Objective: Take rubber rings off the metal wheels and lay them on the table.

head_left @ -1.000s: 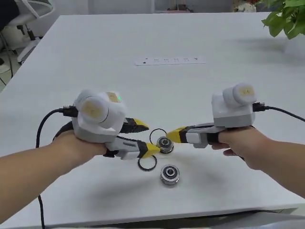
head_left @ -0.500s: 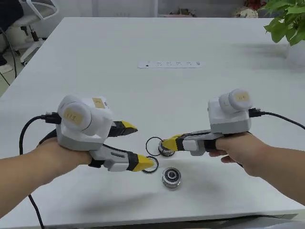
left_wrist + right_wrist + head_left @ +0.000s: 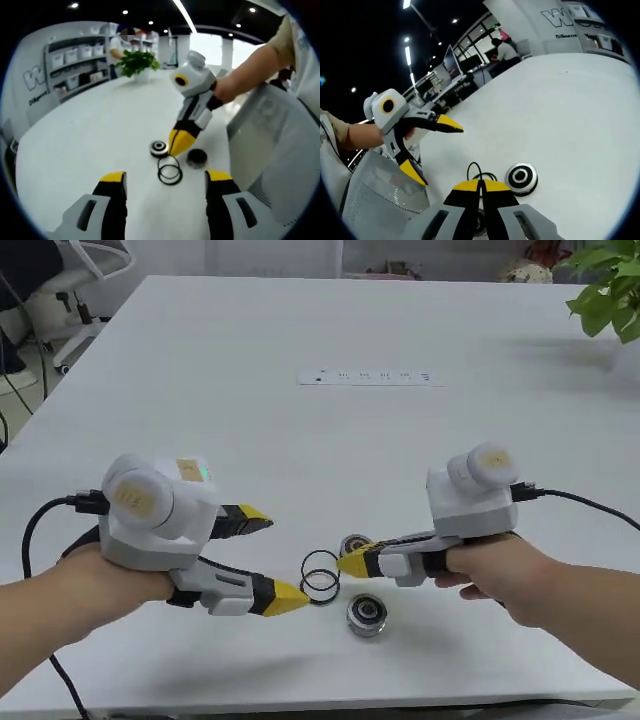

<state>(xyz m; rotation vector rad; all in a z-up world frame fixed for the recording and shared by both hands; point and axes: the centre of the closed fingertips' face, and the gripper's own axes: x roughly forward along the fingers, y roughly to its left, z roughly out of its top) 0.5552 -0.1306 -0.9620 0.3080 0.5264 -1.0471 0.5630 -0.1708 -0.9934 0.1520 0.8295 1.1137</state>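
We see the far metal wheel [image 3: 353, 543] partly covered by the tip of the right claw [image 3: 346, 561], and we cannot tell whether its pressed-together jaws touch it. In the right gripper view those jaws hide the lower arc of the rubber rings [image 3: 480, 174]. A dark shape [image 3: 479, 223] between their bases is too hidden to name. The plant [image 3: 608, 288] and a chair [image 3: 98, 252] are cut off by the head view's edges. The power strip [image 3: 362, 377] on the tabletop [image 3: 300, 330] has markings too small for us to read.

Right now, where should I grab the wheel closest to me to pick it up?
I'd pinch the nearest wheel across its round outer edge, coming straight down with the open left hand-held gripper. It lies flat on the table, face up, so opposite sides of the edge are free.
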